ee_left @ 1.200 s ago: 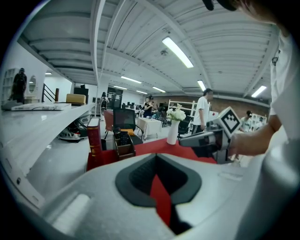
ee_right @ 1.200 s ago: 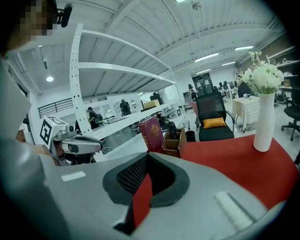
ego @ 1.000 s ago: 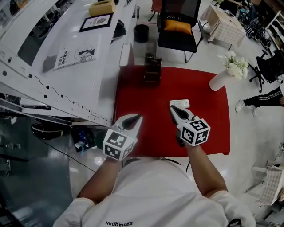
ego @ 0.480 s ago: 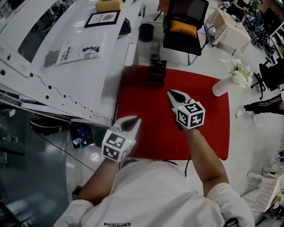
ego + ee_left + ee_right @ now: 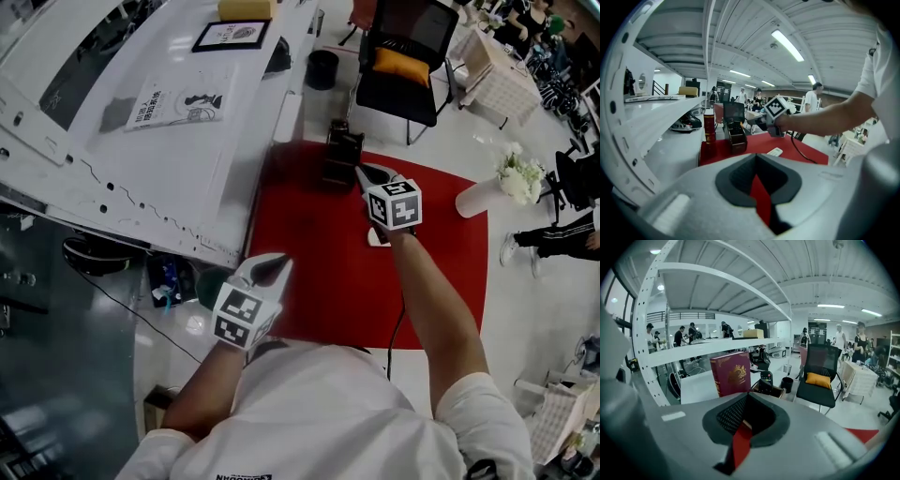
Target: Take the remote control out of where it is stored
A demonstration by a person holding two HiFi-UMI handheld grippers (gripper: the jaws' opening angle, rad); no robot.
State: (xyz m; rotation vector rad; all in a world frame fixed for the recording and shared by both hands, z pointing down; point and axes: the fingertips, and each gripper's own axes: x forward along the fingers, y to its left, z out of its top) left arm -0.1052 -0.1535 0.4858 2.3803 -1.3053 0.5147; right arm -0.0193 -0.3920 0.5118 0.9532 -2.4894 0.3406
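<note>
The right gripper (image 5: 364,172) is held with its jaws closed together and nothing gripped, its tips just beside the dark holder (image 5: 340,150) at the far edge of the red table (image 5: 319,272). A black remote control (image 5: 765,379) is seen standing upright in that holder, with a red book (image 5: 731,373) upright beside it. The left gripper (image 5: 276,266) is likewise closed and empty, well apart from the holder. A white remote (image 5: 377,238) is laid flat on the table below the right gripper. A black chair (image 5: 412,37) with an orange cushion (image 5: 401,66) is placed beyond the table.
</note>
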